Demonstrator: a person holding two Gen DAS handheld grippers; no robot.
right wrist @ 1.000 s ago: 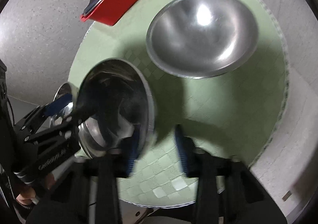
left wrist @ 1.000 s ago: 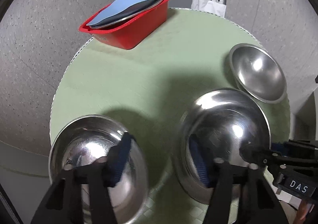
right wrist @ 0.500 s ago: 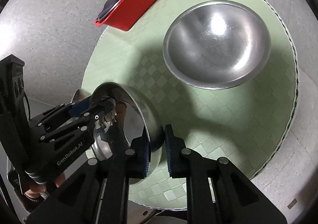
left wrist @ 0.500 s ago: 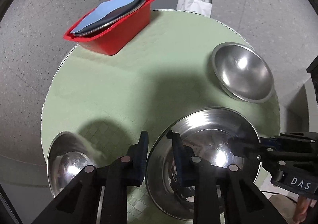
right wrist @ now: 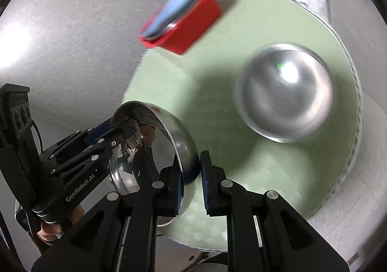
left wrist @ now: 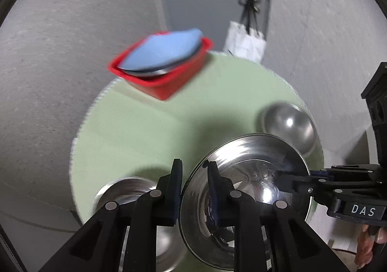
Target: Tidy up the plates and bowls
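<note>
A shiny steel bowl (left wrist: 249, 182) is held off the green round table (left wrist: 145, 132) by both grippers. My left gripper (left wrist: 193, 189) is shut on its left rim. My right gripper (right wrist: 191, 175) is shut on its opposite rim, and the bowl (right wrist: 150, 151) shows tilted in the right wrist view. A second steel bowl (left wrist: 125, 192) sits on the table's near left edge under my left fingers. A third, matte steel bowl (right wrist: 285, 95) sits at the right, also seen in the left wrist view (left wrist: 290, 124).
A red tub (left wrist: 167, 78) with a blue plate (left wrist: 164, 49) on top of a metal plate stands at the table's far edge; it shows in the right wrist view (right wrist: 188, 28) too. A white bag (left wrist: 244, 42) hangs beyond the table.
Both grippers closed on the shiny bowl's rims and lifted it off the table. The views have risen and the scene is blurred by motion.
</note>
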